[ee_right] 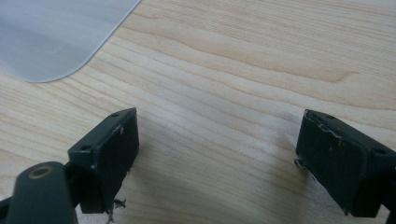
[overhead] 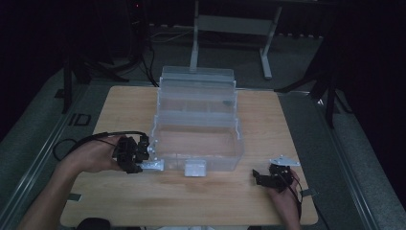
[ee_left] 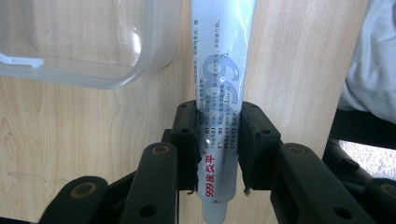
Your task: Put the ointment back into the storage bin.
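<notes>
A white ointment tube (ee_left: 219,84) with red and grey print is clamped near its cap end between the jaws of my left gripper (ee_left: 217,140). From above, that left gripper (overhead: 136,155) sits at the front left corner of a clear plastic storage box (overhead: 196,120), with the tube (overhead: 152,165) pointing right along the box's front wall. The box corner (ee_left: 88,46) lies just left of the tube. My right gripper (ee_right: 217,154) stands open over bare wood, nothing between its jaws. It rests near the table's front right, right gripper (overhead: 270,179) held by a hand.
The box's open lid stands up at the back and a front latch (overhead: 195,167) sticks out onto the wooden table (overhead: 230,196). A frosted corner of the box (ee_right: 51,32) shows at the upper left of the right gripper view. Table legs and stands are beyond the far edge.
</notes>
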`<state>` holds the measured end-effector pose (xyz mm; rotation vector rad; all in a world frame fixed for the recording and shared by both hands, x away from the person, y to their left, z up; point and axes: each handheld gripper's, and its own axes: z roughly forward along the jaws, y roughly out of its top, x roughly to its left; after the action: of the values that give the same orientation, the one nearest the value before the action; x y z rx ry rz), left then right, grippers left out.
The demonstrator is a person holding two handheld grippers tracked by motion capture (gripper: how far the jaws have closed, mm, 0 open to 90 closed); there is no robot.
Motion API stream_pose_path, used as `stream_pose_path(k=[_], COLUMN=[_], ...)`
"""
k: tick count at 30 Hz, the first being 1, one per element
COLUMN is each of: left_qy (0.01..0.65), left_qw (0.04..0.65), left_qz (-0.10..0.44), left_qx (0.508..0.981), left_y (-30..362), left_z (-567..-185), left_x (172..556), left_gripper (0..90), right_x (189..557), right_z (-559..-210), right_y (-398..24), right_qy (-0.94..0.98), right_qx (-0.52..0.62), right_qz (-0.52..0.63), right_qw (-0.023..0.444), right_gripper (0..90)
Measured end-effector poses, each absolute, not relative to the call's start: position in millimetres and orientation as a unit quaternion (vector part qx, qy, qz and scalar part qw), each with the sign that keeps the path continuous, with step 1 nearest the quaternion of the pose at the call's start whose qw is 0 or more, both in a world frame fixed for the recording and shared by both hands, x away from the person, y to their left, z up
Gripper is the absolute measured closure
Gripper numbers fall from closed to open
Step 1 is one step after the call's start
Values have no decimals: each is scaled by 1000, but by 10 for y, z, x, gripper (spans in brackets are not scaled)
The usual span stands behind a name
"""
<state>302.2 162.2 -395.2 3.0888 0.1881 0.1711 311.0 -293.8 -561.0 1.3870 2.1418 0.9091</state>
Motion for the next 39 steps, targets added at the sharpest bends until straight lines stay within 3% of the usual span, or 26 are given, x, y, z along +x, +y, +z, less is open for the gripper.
stream_pose_path(k=[39], left_qy=[65], left_qw=[31], left_qz=[72], left_qx=[995], left_y=[1575], left_z=[-3717], left_x=[3232], left_gripper=[707], right_x=[3111], right_z=[-5610], right_y=[-2937], right_qy=[772], right_qx=[501], right_qz=[328], right_qw=[215], right_gripper=[129])
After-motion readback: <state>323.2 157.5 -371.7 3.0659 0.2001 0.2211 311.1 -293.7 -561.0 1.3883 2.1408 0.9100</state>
